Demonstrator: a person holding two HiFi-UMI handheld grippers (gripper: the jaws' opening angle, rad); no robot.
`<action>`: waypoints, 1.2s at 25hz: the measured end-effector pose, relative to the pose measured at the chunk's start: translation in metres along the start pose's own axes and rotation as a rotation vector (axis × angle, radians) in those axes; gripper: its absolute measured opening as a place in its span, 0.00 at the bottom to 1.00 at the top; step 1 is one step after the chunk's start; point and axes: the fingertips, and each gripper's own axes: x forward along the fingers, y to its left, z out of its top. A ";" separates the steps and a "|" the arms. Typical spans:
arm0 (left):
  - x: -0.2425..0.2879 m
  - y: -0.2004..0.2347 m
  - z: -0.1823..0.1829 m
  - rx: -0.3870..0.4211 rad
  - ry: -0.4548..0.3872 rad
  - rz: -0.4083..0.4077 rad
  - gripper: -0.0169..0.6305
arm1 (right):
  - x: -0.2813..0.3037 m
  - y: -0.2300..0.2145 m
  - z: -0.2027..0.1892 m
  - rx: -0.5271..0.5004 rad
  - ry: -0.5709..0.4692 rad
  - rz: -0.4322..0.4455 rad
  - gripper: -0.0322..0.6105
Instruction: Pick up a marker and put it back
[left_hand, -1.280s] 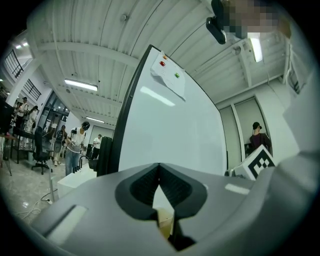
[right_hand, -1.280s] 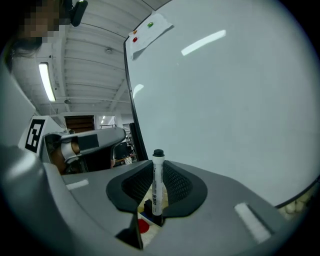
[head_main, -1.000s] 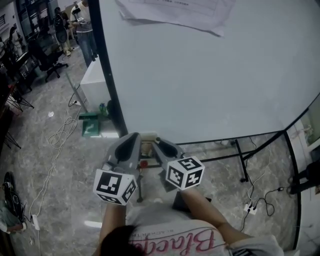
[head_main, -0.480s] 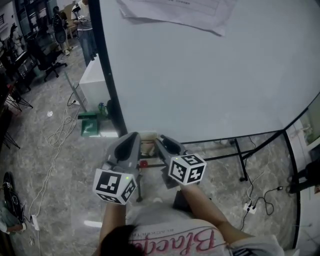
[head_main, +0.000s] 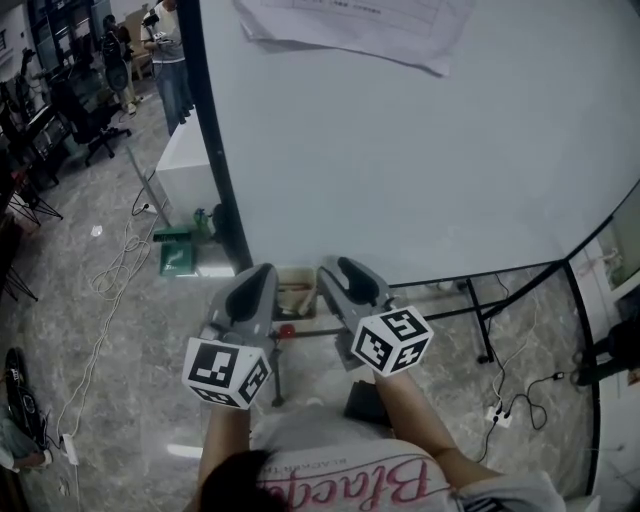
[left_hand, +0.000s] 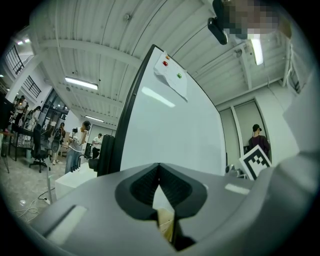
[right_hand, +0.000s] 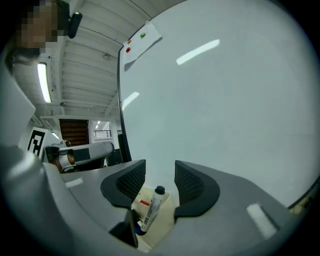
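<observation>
A white marker (right_hand: 151, 209) with a black cap lies tilted in the beige tray (right_hand: 165, 225) at the foot of the whiteboard (head_main: 420, 160). In the right gripper view it shows low in the gap of my right gripper (right_hand: 160, 172). The jaws are opening, and neither pad touches the marker. In the head view the right gripper (head_main: 342, 270) points at the tray (head_main: 296, 292) from the right. My left gripper (head_main: 262, 274) hovers beside it on the left. In its own view the left gripper (left_hand: 159, 172) is shut with nothing held.
A paper sheet (head_main: 350, 25) hangs at the top of the whiteboard. The board's black stand legs (head_main: 480, 320) cross the marble floor, with cables (head_main: 120, 265) and a power strip (head_main: 500, 415). A white cabinet (head_main: 190, 165) and people stand far left.
My right gripper has shifted slightly right and forward, and its jaws now stand wider apart. The left gripper has hardly moved.
</observation>
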 end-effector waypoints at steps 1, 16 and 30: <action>0.000 0.000 0.000 -0.001 -0.002 -0.001 0.03 | -0.003 0.003 0.007 -0.033 -0.012 -0.001 0.31; -0.002 -0.001 0.007 -0.017 -0.036 0.009 0.03 | -0.040 0.025 0.058 -0.270 -0.124 -0.046 0.05; 0.000 -0.004 0.009 -0.027 -0.046 0.000 0.03 | -0.046 0.018 0.057 -0.313 -0.102 -0.082 0.05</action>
